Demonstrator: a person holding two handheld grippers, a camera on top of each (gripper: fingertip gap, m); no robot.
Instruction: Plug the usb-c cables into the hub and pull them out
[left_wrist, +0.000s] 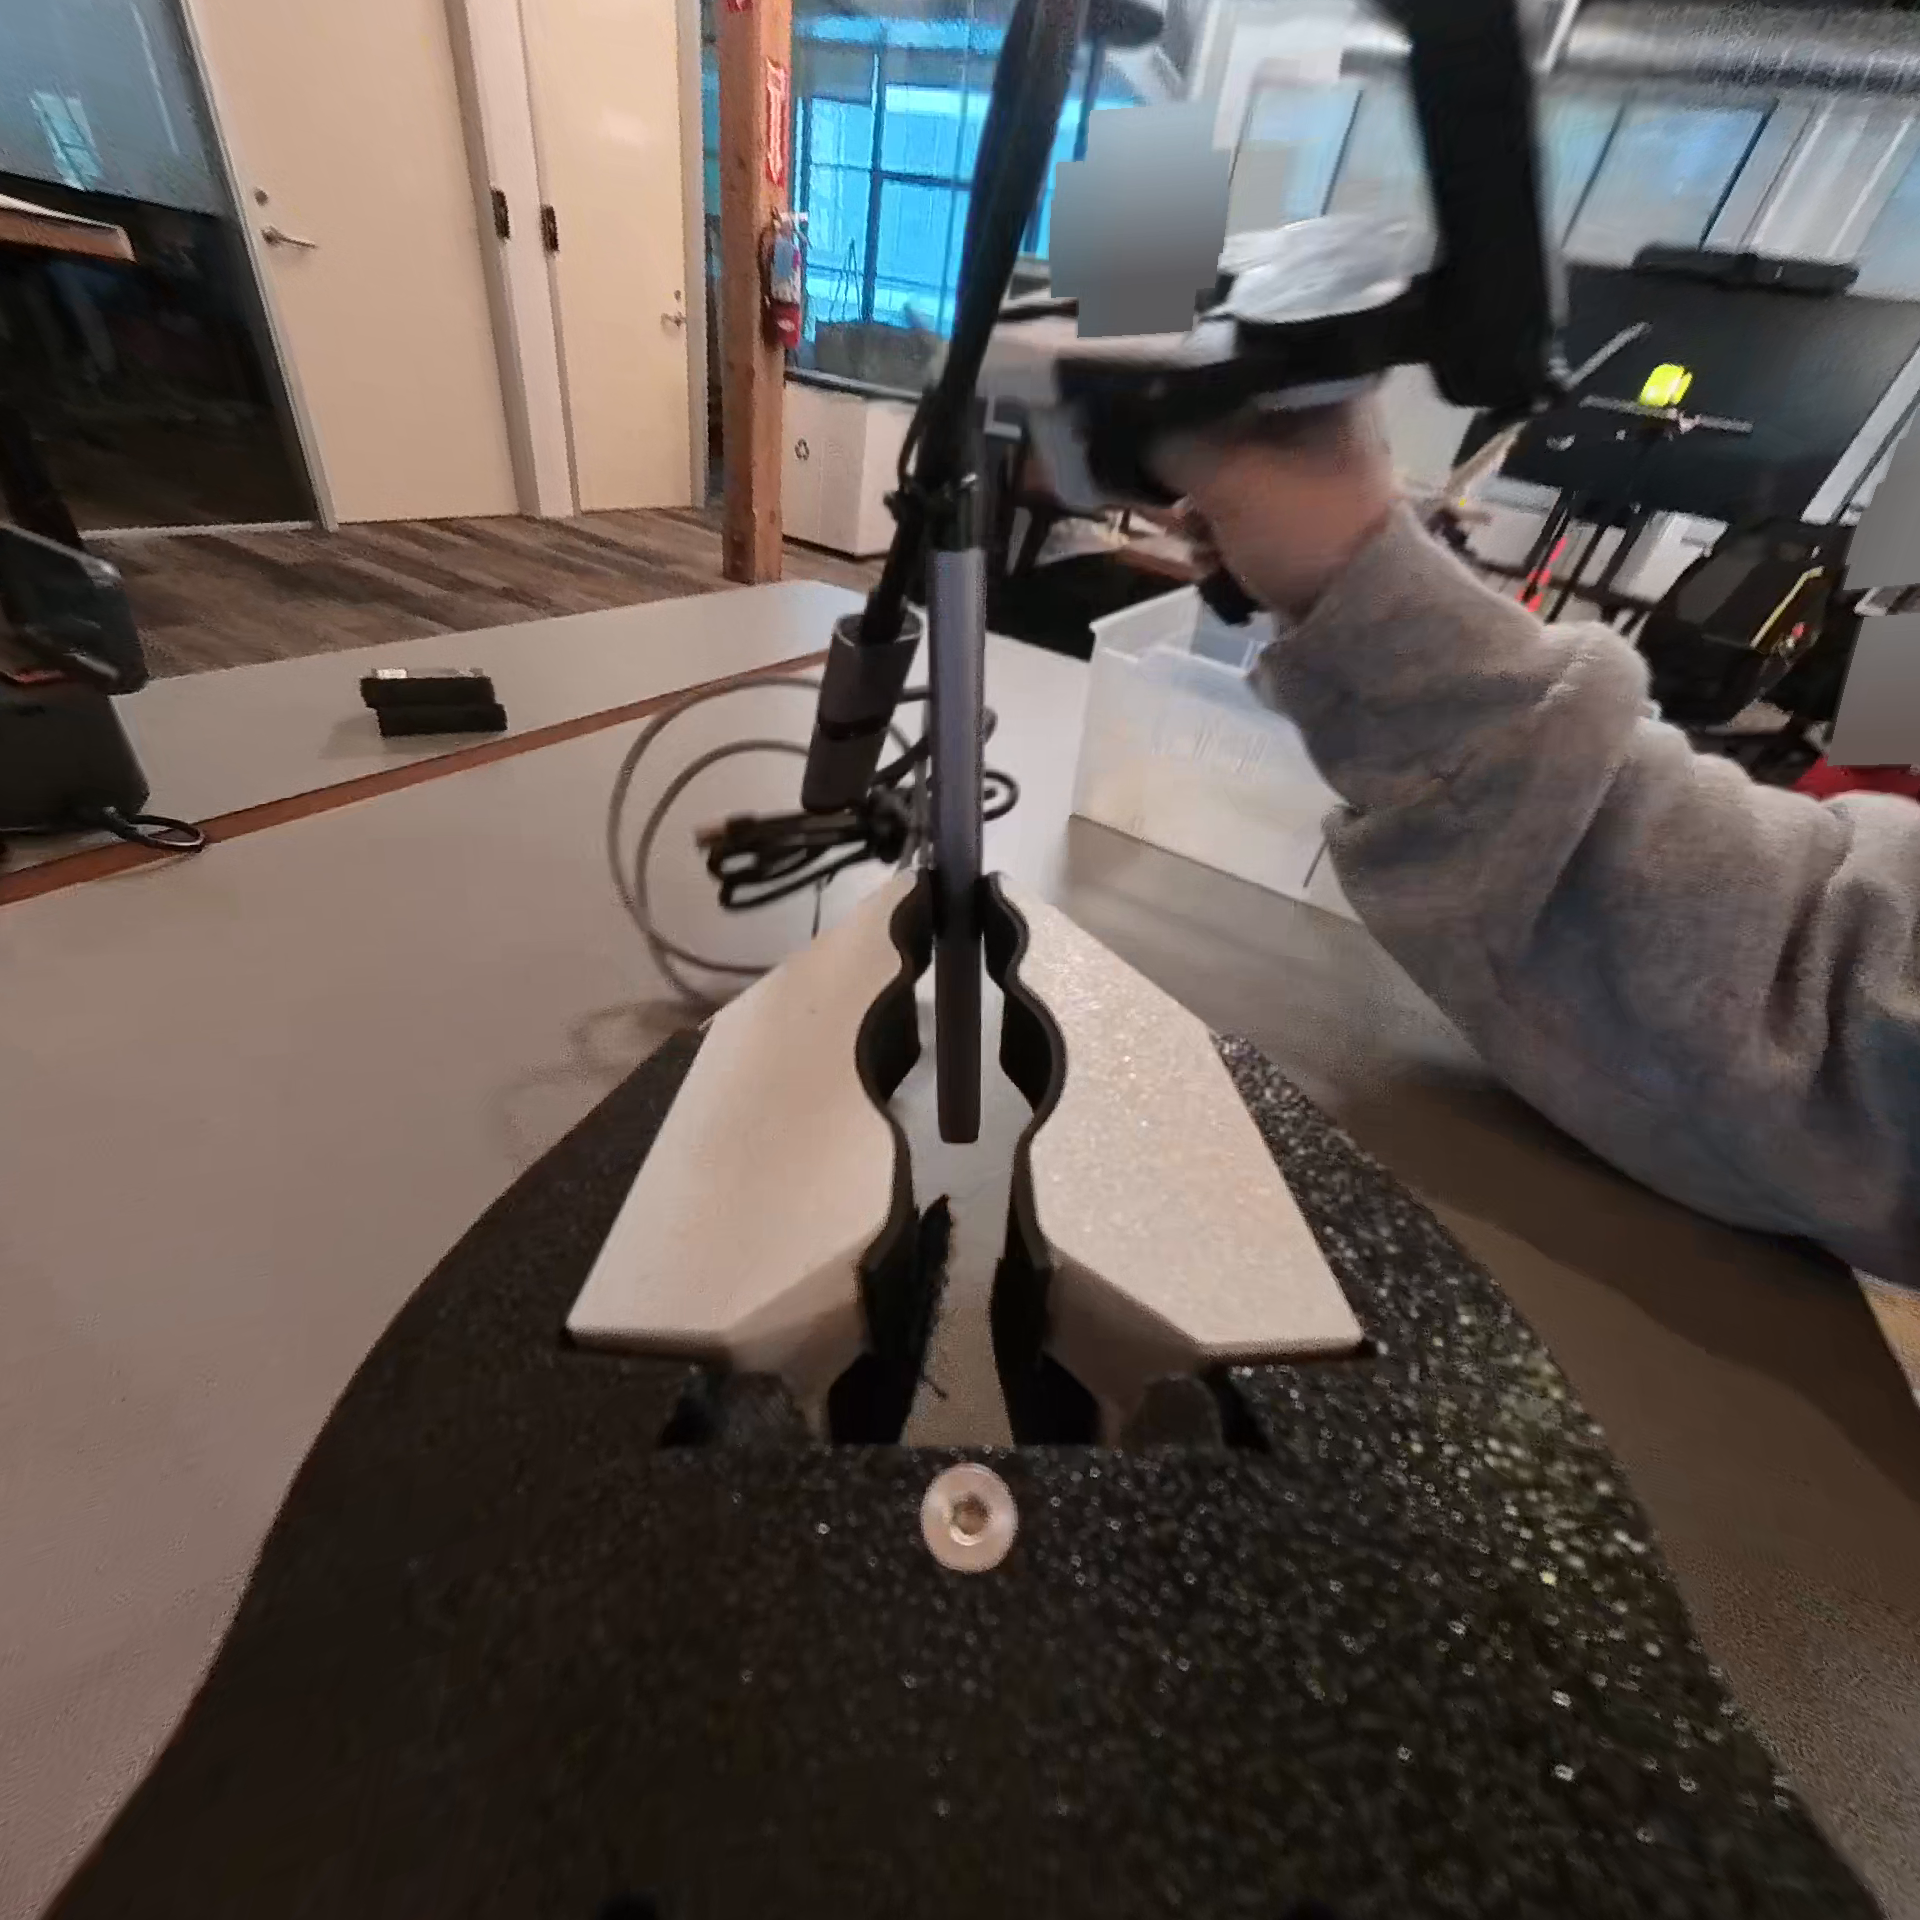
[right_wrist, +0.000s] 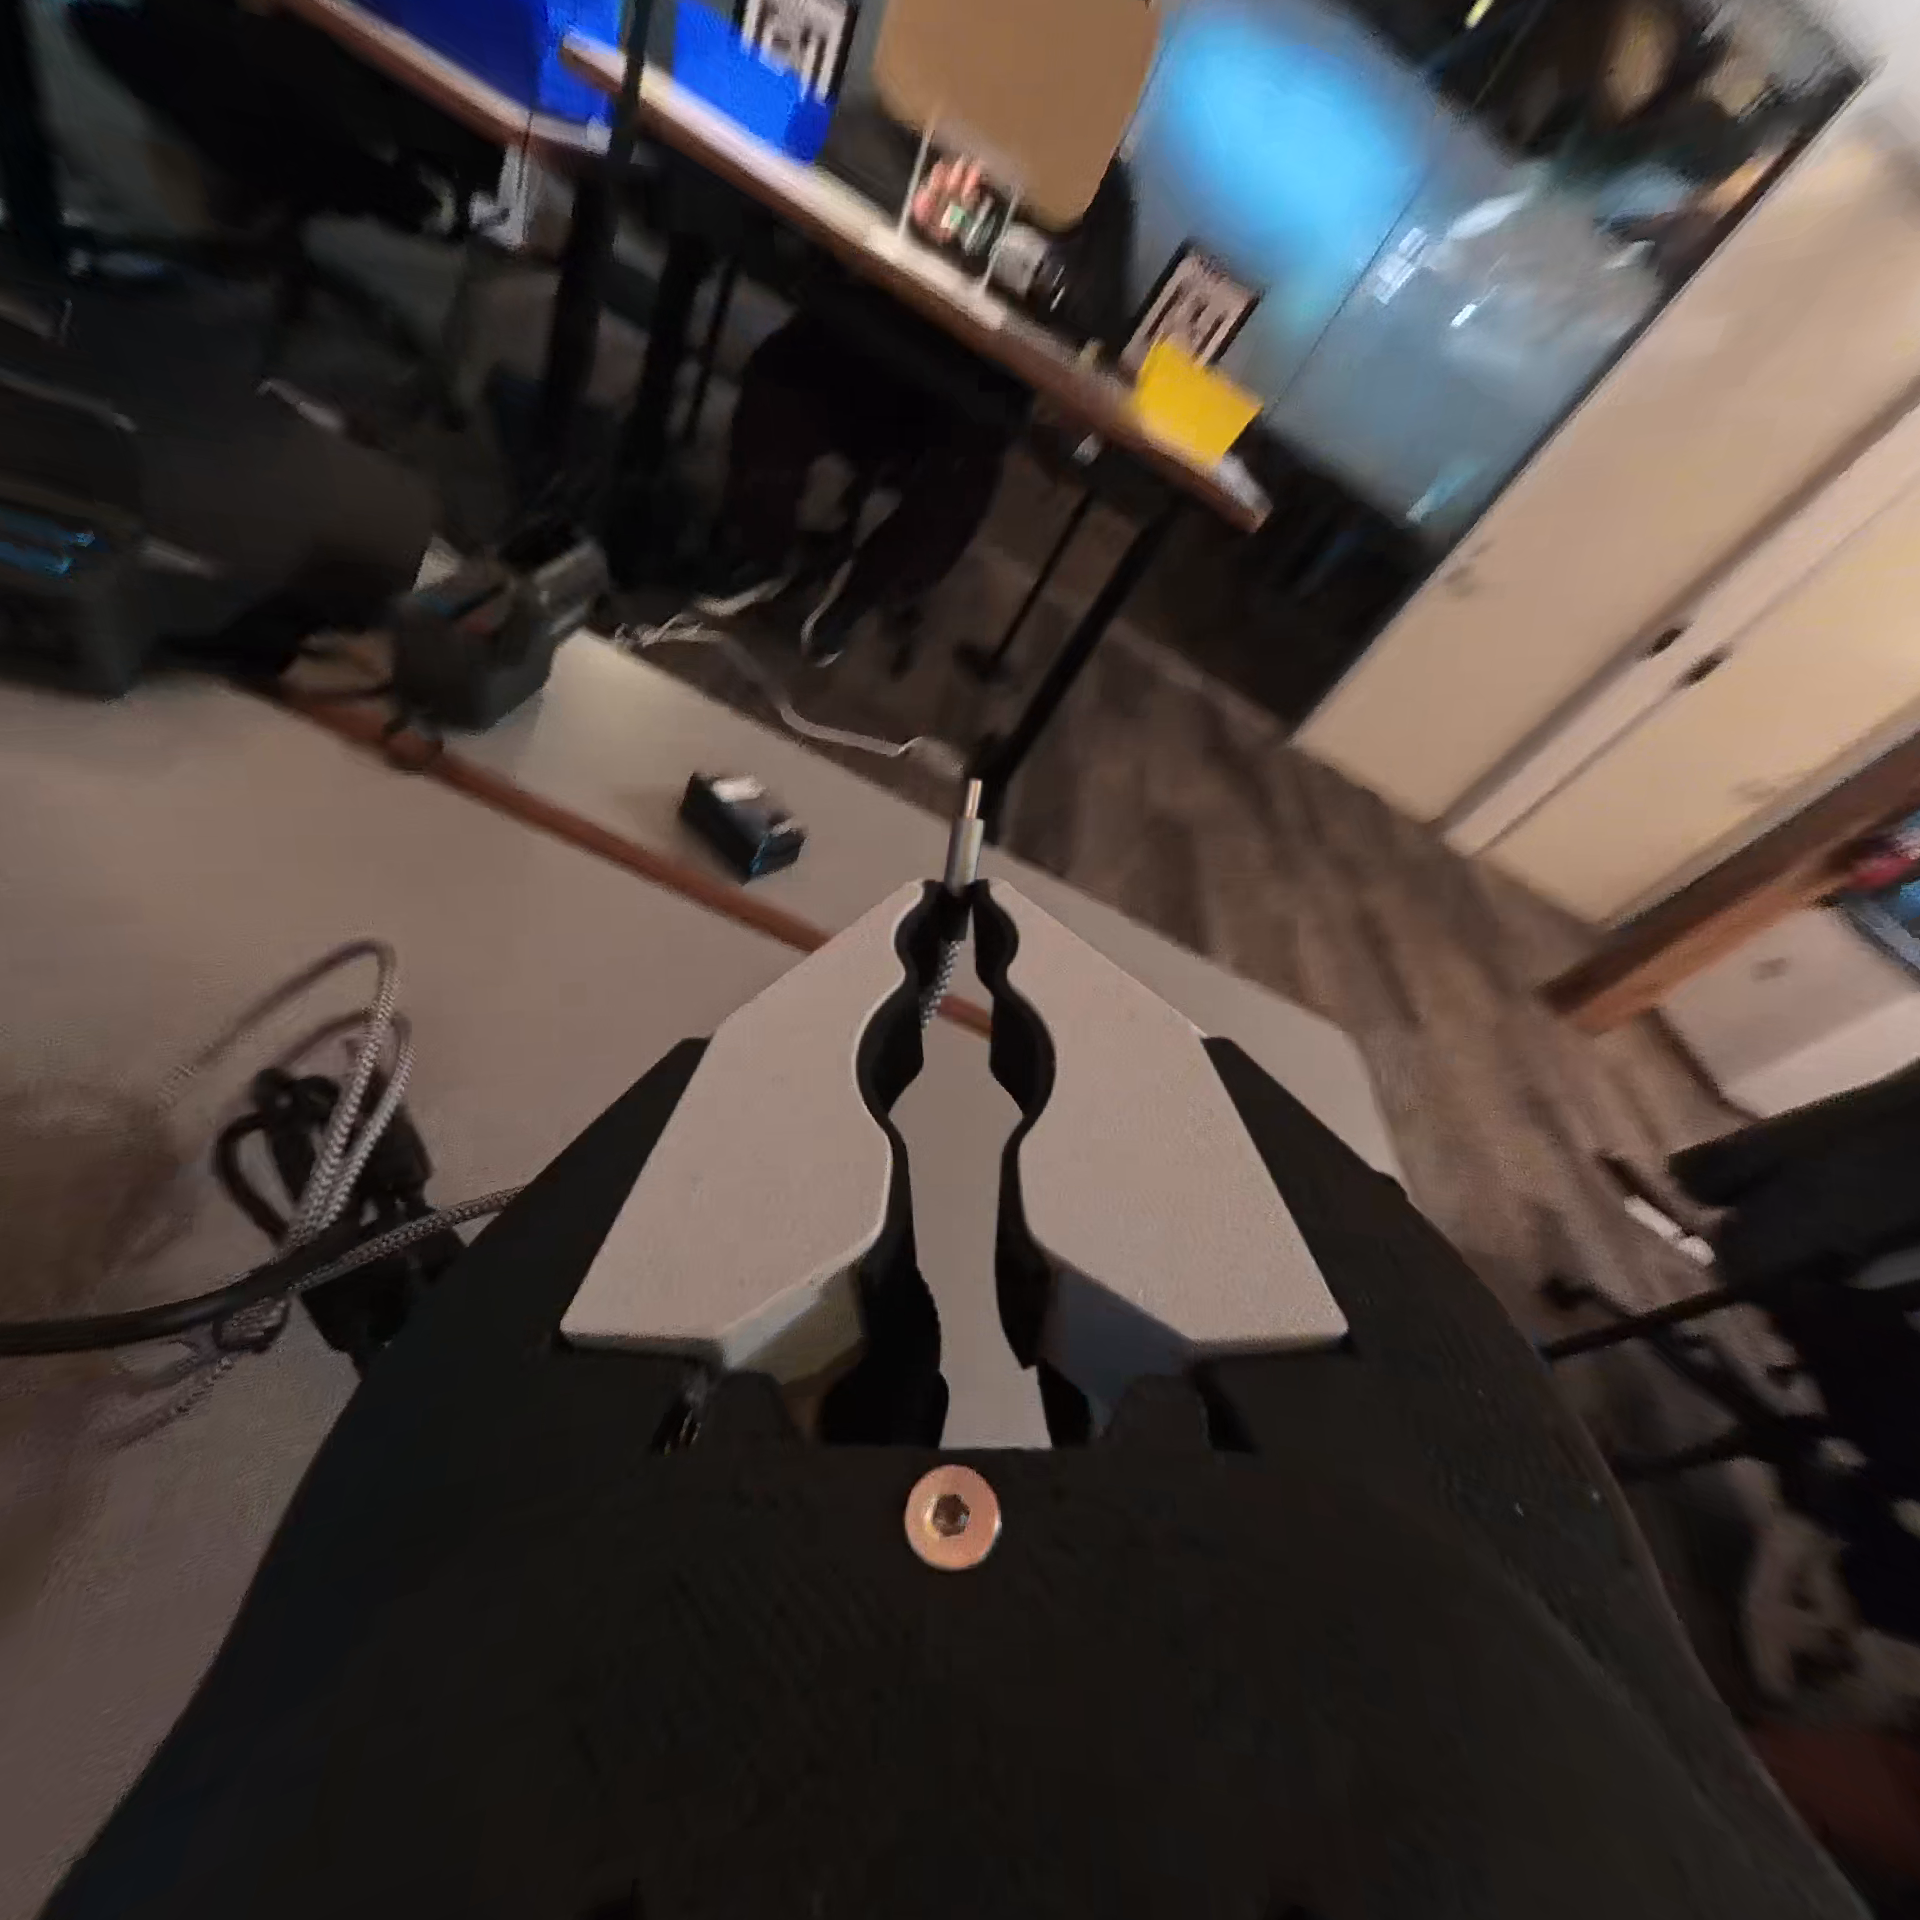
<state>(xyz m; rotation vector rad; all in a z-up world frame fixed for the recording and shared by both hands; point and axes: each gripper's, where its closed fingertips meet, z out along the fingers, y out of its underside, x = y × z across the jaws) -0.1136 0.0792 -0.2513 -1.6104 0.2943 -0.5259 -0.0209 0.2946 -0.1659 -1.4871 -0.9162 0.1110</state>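
Observation:
In the left wrist view my left gripper (left_wrist: 958, 896) is shut on a slim grey hub (left_wrist: 956, 727), held edge-on and upright above the table. Black cables (left_wrist: 987, 260) rise from the hub's top end, and a grey cylindrical connector (left_wrist: 860, 717) hangs beside it. In the right wrist view my right gripper (right_wrist: 951, 902) is shut on a braided grey usb-c cable (right_wrist: 938, 992). Its silver plug (right_wrist: 964, 831) sticks out past the fingertips, free in the air. The right gripper also shows blurred at the upper right of the left wrist view (left_wrist: 1278, 364), held by a hand in a grey sleeve (left_wrist: 1558, 883).
A coiled grey cable (left_wrist: 665, 831) and a tied black cable bundle (left_wrist: 790, 842) lie on the grey table (left_wrist: 312, 1039) behind the hub. A clear plastic bin (left_wrist: 1164, 727) stands to the right. A small black box (left_wrist: 431, 703) sits far left, also in the right wrist view (right_wrist: 743, 826). The tips of one gripper are about 25 cm away from the tips of the other.

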